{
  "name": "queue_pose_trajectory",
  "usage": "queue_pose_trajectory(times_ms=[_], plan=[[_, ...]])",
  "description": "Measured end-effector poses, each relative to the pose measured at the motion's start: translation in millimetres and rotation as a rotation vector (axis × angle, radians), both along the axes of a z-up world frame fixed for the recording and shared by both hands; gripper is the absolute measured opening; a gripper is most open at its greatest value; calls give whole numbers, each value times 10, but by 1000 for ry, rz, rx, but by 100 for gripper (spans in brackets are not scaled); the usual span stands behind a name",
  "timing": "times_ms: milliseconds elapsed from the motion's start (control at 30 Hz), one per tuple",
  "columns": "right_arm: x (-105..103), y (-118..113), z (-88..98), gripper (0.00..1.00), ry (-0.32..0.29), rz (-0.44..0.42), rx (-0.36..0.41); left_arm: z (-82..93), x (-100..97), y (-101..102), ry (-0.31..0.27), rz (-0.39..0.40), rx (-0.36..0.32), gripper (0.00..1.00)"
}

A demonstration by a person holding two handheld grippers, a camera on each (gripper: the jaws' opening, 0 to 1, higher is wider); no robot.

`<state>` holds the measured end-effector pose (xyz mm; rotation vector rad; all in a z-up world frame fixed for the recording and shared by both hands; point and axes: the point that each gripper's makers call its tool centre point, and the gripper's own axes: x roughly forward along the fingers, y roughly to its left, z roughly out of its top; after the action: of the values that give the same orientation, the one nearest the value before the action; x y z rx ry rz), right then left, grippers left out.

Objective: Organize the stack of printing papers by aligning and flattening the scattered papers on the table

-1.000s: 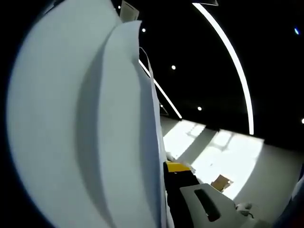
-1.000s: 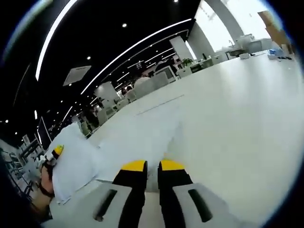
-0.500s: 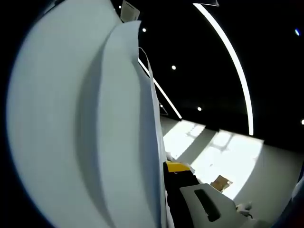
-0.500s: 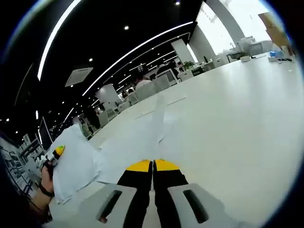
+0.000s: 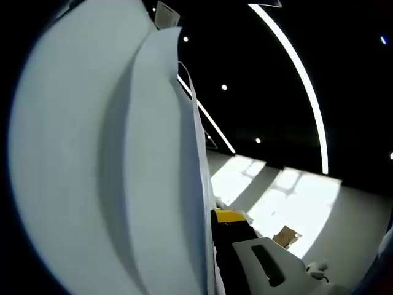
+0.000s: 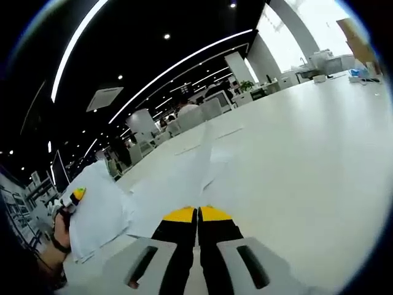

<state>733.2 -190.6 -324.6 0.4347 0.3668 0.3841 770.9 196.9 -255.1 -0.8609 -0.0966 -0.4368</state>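
A bunch of white printing papers [image 5: 104, 160] stands upright right before the left gripper view's camera, bowed and hiding the left jaw. My left gripper [image 5: 218, 216] is shut on its edge, and the yellow-tipped right jaw presses against the sheets. In the right gripper view, my right gripper [image 6: 196, 214] is shut on the near edge of a loose sheet [image 6: 184, 178] lying on the white table [image 6: 307, 153]. At the far left the left gripper [image 6: 75, 196], in a person's hand [image 6: 59, 230], holds the paper bunch [image 6: 98, 215] above the table.
Office chairs and desks [image 6: 202, 107] line the table's far side. A cardboard box [image 6: 353, 34] and small items [image 6: 319, 61] sit at the far right. Another cardboard box [image 5: 287, 235] shows low in the left gripper view.
My right gripper's jaws, open around the sheet's edge a second ago, have shut on it. The left gripper and its papers have not moved.
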Motion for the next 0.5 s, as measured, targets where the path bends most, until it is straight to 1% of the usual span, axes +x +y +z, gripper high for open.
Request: queue_pose_trajectory(times_ms=[267, 433, 500], plan=[[-16, -21, 53, 0, -1, 9, 27, 3, -4, -10, -1, 1, 9, 6], [-24, -37, 121, 0, -16, 17, 37, 1, -5, -16, -2, 1, 17, 6], [-29, -29, 150, 0, -25, 20, 29, 1, -5, -18, -2, 1, 19, 6]])
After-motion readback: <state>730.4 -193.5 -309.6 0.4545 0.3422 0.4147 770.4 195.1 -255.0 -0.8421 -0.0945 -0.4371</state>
